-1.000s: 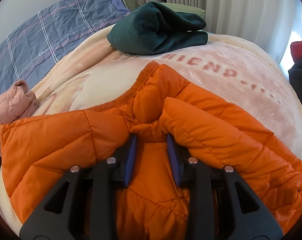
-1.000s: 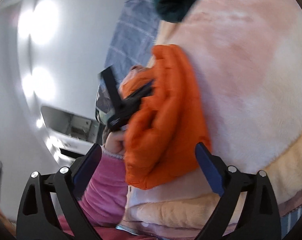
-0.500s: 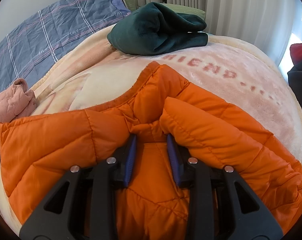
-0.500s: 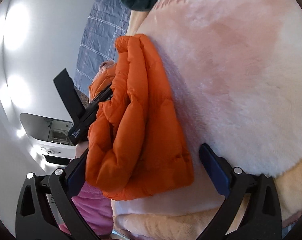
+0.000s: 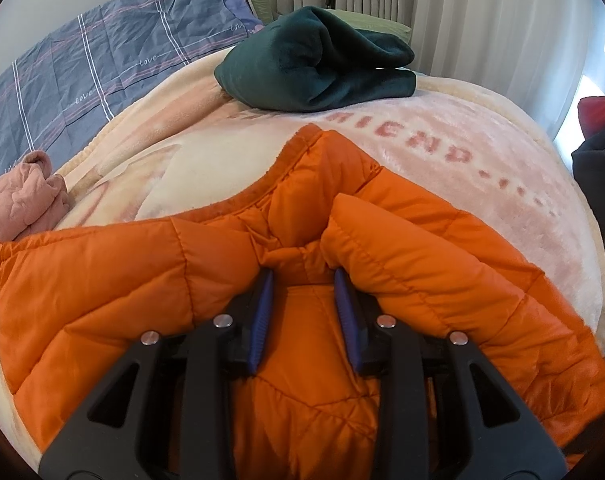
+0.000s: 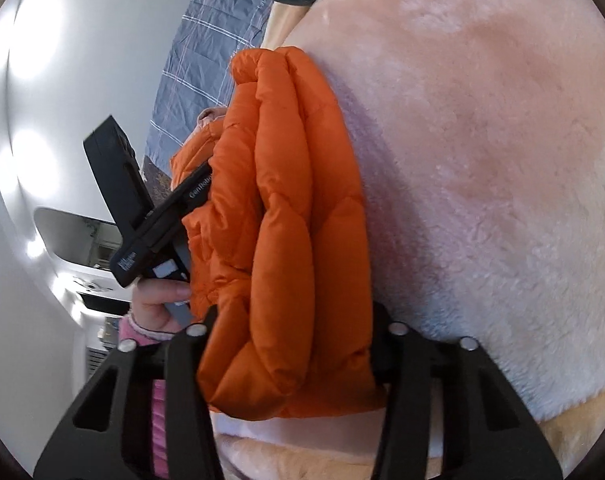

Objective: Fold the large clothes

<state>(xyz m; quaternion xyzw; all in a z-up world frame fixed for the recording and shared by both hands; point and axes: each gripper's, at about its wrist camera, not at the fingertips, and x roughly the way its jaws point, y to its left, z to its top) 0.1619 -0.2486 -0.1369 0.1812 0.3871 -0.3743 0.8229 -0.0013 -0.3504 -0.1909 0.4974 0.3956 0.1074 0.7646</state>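
An orange quilted puffer jacket (image 5: 114, 280) lies bunched on a pink and cream fleece blanket (image 5: 482, 152) on the bed. My left gripper (image 5: 304, 280) is shut on a fold of the jacket near its middle. In the right wrist view the jacket (image 6: 286, 208) is seen edge-on as thick stacked layers. My right gripper (image 6: 292, 320) has its jaws on either side of the jacket's near edge, and its fingertips are hidden by the fabric. The left gripper's body (image 6: 150, 216) and the hand holding it show at the left.
A folded dark green fleece (image 5: 318, 68) lies at the far side of the blanket. A blue plaid quilt (image 5: 86, 68) covers the far left. A crumpled pink garment (image 5: 18, 200) sits at the left edge. Dark and red clothes (image 5: 598, 148) lie at the right. Curtains hang behind.
My right gripper has moved in to the jacket's near edge and narrowed around it. The left gripper has kept its hold and hardly moved.
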